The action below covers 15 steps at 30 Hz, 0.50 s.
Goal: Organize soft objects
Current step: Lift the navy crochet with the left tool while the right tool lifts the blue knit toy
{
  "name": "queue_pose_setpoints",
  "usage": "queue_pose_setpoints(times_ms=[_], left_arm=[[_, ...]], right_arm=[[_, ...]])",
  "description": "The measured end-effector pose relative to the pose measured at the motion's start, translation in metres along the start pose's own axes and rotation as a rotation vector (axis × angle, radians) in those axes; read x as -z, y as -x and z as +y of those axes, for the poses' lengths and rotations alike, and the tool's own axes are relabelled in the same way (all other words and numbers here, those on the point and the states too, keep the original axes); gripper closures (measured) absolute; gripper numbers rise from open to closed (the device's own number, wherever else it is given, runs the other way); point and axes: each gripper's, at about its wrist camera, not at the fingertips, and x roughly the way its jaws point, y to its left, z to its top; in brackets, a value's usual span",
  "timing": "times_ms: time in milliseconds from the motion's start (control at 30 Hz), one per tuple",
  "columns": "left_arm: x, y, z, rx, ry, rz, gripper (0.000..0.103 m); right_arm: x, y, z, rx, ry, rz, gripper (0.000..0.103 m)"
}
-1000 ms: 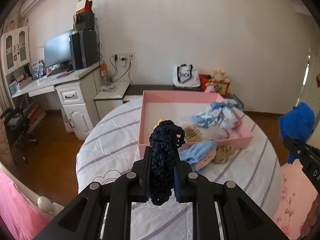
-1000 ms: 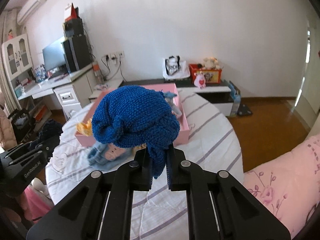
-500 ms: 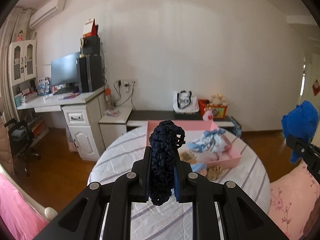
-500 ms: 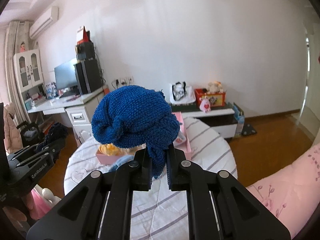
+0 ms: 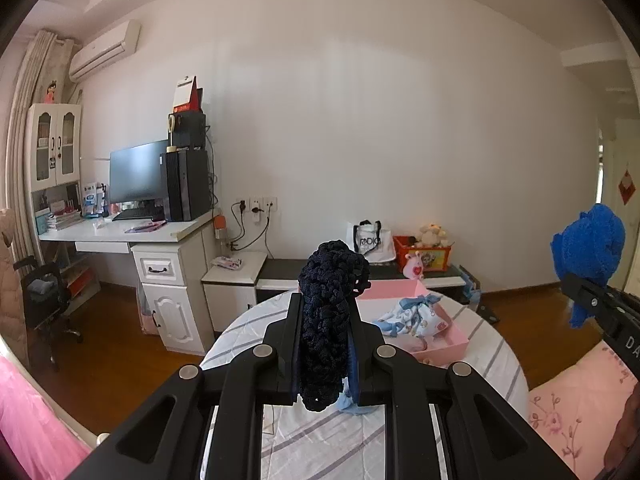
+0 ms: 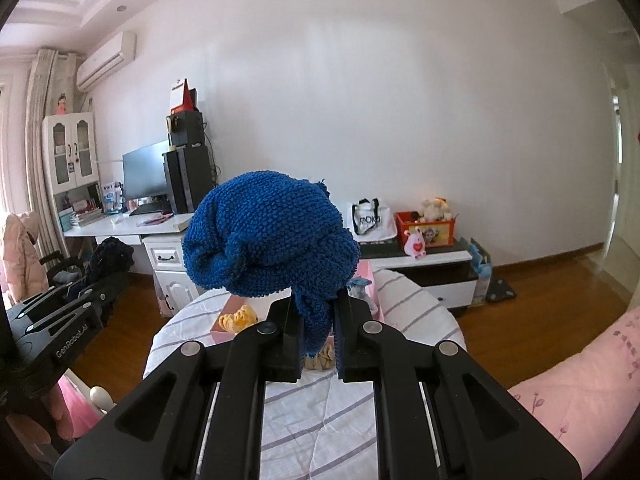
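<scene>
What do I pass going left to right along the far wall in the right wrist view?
White cabinet → monitor → computer tower → white tote bag → red toy box.

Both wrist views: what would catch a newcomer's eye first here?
The bright blue knitted piece bulges above the right gripper, whose fingers clamp its lower end. In the left wrist view, a dark navy knitted piece stands pinched in the left gripper. Behind both, a pink box with baby clothes sits on the round, striped table.
</scene>
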Motion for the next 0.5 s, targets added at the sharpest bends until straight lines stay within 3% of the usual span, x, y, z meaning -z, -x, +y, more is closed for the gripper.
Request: queue_pose_setpoints(times_ms=[500], left_arm=[[0.009, -0.001, 0.000, 0.003, -0.005, 0.010, 0.088]], right_arm=[[-0.001, 0.009, 0.000, 0.001, 0.009, -0.010, 0.092]])
